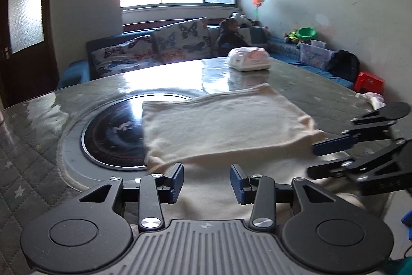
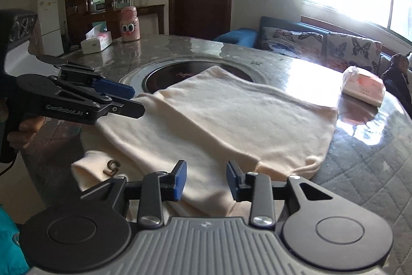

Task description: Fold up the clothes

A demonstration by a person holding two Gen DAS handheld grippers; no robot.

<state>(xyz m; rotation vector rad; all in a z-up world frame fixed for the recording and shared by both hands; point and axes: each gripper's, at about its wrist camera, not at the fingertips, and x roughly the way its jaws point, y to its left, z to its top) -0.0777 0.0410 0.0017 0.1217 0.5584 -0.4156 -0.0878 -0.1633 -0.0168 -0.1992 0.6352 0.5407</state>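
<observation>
A cream garment (image 1: 221, 128) lies partly folded on the round table, its upper layer doubled back over the lower one; it also shows in the right wrist view (image 2: 226, 120). A sleeve or hem end with a dark mark (image 2: 97, 169) hangs over the near table edge. My left gripper (image 1: 207, 183) is open and empty, just above the garment's near edge. My right gripper (image 2: 206, 181) is open and empty over the near edge too. The right gripper shows at the right of the left wrist view (image 1: 324, 159), and the left gripper at the left of the right wrist view (image 2: 134, 102).
The table (image 1: 309, 84) has a quilted grey cover under glass and a round black hob (image 1: 116, 130) partly under the garment. A wrapped white pack (image 1: 248, 58) lies at the far side. A tissue box (image 2: 96, 41) and a pink jar (image 2: 130, 23) stand at the other edge. A sofa (image 1: 154, 48) stands behind.
</observation>
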